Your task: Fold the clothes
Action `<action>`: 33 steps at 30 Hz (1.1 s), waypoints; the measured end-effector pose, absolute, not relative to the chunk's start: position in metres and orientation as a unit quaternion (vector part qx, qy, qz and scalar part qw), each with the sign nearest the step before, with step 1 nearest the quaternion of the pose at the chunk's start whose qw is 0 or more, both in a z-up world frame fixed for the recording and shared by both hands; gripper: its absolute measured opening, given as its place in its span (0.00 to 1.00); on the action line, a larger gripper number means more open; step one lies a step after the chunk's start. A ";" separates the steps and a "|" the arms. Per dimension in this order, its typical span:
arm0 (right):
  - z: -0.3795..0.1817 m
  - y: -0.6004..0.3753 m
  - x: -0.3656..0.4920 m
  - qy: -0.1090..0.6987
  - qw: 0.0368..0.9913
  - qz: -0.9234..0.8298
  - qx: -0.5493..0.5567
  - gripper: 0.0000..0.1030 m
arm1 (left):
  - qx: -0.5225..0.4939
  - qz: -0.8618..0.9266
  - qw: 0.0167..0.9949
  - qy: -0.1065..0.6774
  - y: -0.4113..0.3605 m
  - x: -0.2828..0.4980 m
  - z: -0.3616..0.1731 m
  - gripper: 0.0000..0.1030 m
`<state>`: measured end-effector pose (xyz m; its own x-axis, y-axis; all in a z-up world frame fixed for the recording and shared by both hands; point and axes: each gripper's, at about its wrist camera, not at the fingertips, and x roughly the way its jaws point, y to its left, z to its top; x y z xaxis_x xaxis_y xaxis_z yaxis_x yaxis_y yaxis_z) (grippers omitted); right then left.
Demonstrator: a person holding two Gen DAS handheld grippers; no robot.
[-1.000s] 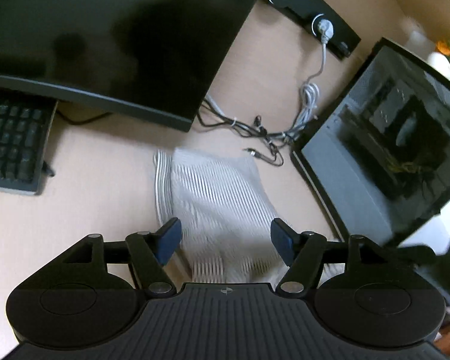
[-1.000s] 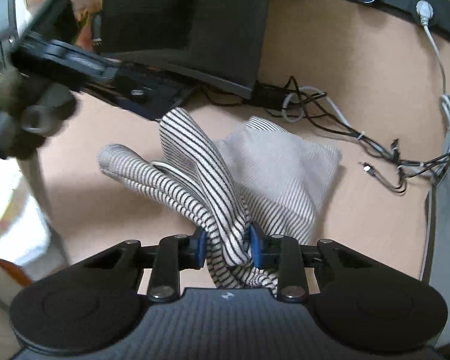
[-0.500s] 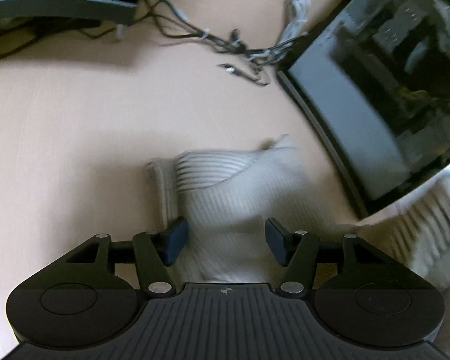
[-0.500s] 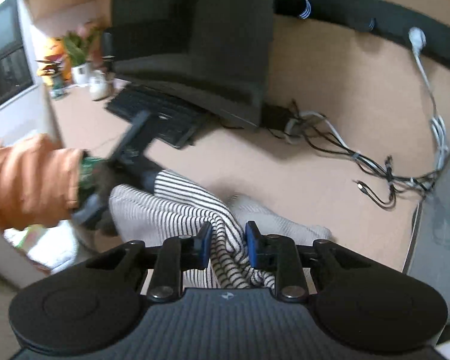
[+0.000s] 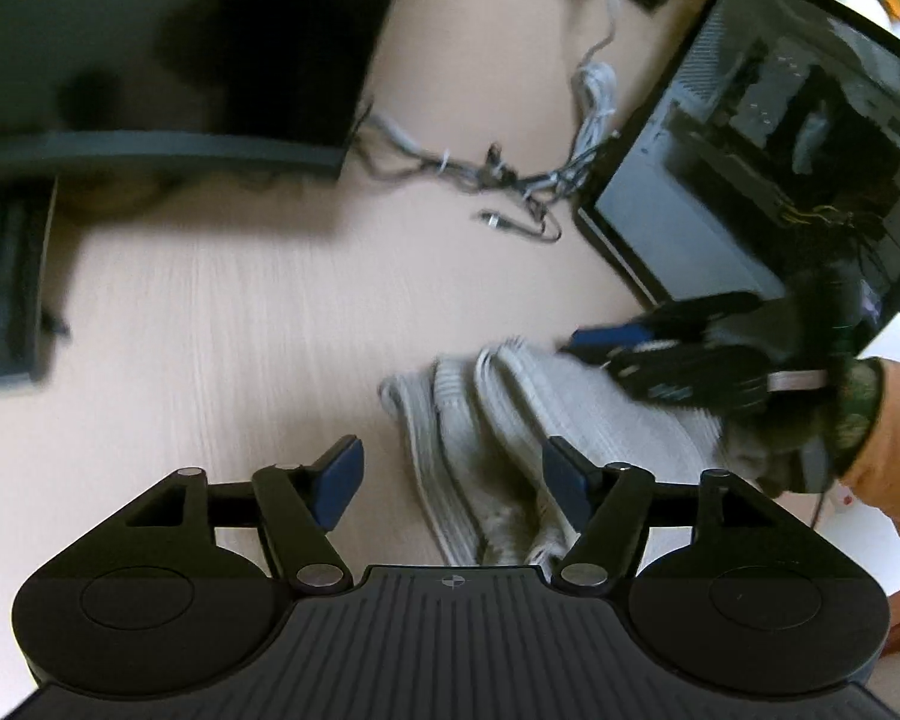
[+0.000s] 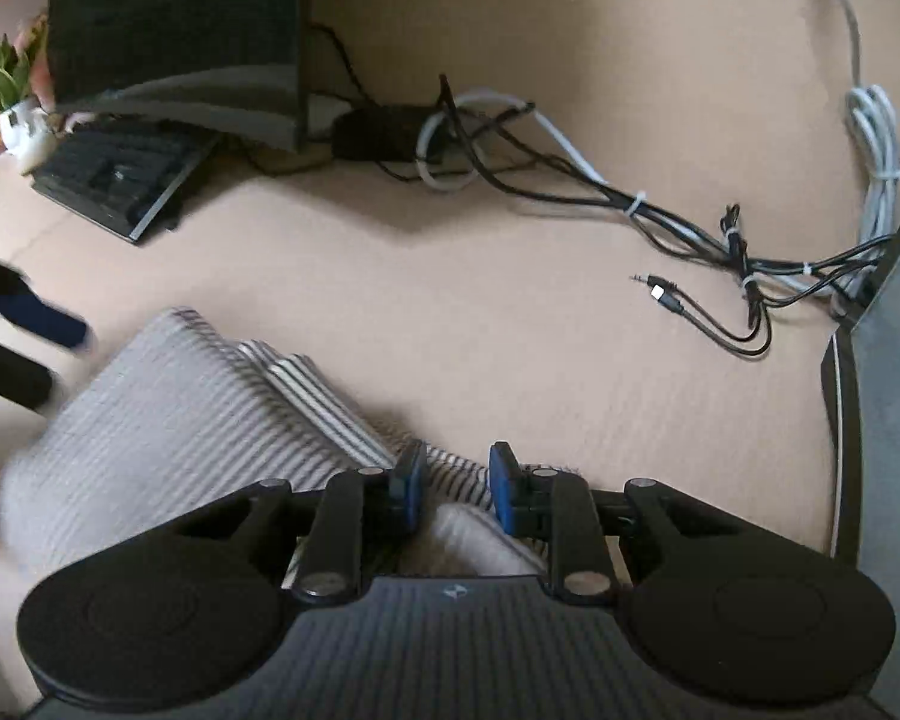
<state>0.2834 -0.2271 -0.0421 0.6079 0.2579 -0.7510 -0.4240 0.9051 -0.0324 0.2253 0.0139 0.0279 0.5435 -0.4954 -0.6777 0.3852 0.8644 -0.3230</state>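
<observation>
Striped cloth (image 6: 168, 420) lies bunched on the desk (image 6: 510, 348), layered edges stacked at its 12 o'clock end; in the left wrist view the same stack of edges sits at about 2 o'clock from the left gripper (image 5: 453, 483).

Left gripper: jaws wide apart, nothing between the pads; cloth runs just under and beside the right-hand pad. Frame blurred, so contact with the cloth is unclear.

Right gripper (image 6: 453, 489): pads partly apart, a striped fold lying in the gap. Whether the pads touch it, cannot tell; it doesn't look pinched.

Cables (image 6: 720, 240) lie at 1 o'clock of the cloth, well apart. Monitor (image 6: 180, 30) and keyboard (image 6: 114, 180) at 11 o'clock.

Judgement: a fold looks laid down, the next being set up. To do it well:
- seat pads over all the stacked edges, not only the top layer
- keep both grippers level so the crease runs straight along the stripes
- fold away from the cables
- press flat before letting go
</observation>
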 end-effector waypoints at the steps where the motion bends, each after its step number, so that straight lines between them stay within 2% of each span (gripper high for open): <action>1: -0.045 -0.225 0.286 0.399 0.891 0.191 -0.105 0.20 | -0.059 -0.254 0.877 0.403 0.008 0.226 0.033 0.71; 7: -0.046 -0.220 0.286 0.389 0.896 0.186 -0.108 0.20 | -0.031 -0.291 0.868 0.400 -0.028 0.232 0.037 0.71; 10: -0.035 -0.222 0.277 0.368 0.907 0.178 -0.105 0.21 | -0.012 -0.303 0.858 0.415 -0.044 0.235 0.023 0.62; 13: -0.010 -0.229 0.253 0.328 0.926 0.164 -0.093 0.25 | 0.010 -0.287 0.857 0.428 -0.054 0.240 0.006 0.60; 14: 0.000 -0.233 0.242 0.314 0.932 0.158 -0.087 0.34 | 0.008 -0.283 0.857 0.430 -0.054 0.241 0.003 0.60; 15: 0.009 -0.237 0.231 0.299 0.938 0.153 -0.081 0.48 | 0.004 -0.280 0.857 0.431 -0.053 0.243 0.001 0.61; 17: 0.021 -0.244 0.208 0.281 0.946 0.145 -0.069 0.60 | -0.001 -0.275 0.858 0.434 -0.052 0.245 -0.003 0.63; 19: 0.021 -0.250 0.184 0.281 0.947 0.144 -0.059 0.57 | -0.004 -0.270 0.857 0.438 -0.050 0.246 -0.007 0.65; 21: 0.004 -0.251 0.175 0.312 0.938 0.140 -0.060 0.27 | -0.004 -0.271 0.857 0.438 -0.050 0.246 -0.005 0.66; 22: -0.008 -0.250 0.176 0.336 0.930 0.140 -0.058 0.24 | -0.003 -0.273 0.857 0.436 -0.050 0.246 -0.002 0.66; 25: -0.047 -0.248 0.188 0.389 0.912 0.118 -0.050 0.22 | 0.008 -0.295 0.864 0.408 -0.051 0.248 0.021 0.67; 27: -0.055 -0.247 0.192 0.388 0.914 0.107 -0.053 0.22 | 0.019 -0.315 0.868 0.384 -0.052 0.248 0.039 0.85; 28: -0.054 -0.247 0.194 0.388 0.914 0.106 -0.052 0.22 | 0.025 -0.328 0.868 0.372 -0.055 0.250 0.045 0.87; 31: -0.049 -0.244 0.196 0.389 0.914 0.105 -0.057 0.22 | 0.051 -0.335 0.861 0.380 -0.074 0.268 0.036 0.88; 33: -0.042 -0.246 0.195 0.390 0.915 0.097 -0.045 0.23 | 0.067 -0.326 0.853 0.402 -0.085 0.284 0.020 0.84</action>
<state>0.1946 -0.2457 -0.0422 0.6771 0.1436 -0.7217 -0.2130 0.9770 -0.0054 0.2837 -0.0853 0.0201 0.4654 -0.5020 -0.7290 0.6096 0.7789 -0.1472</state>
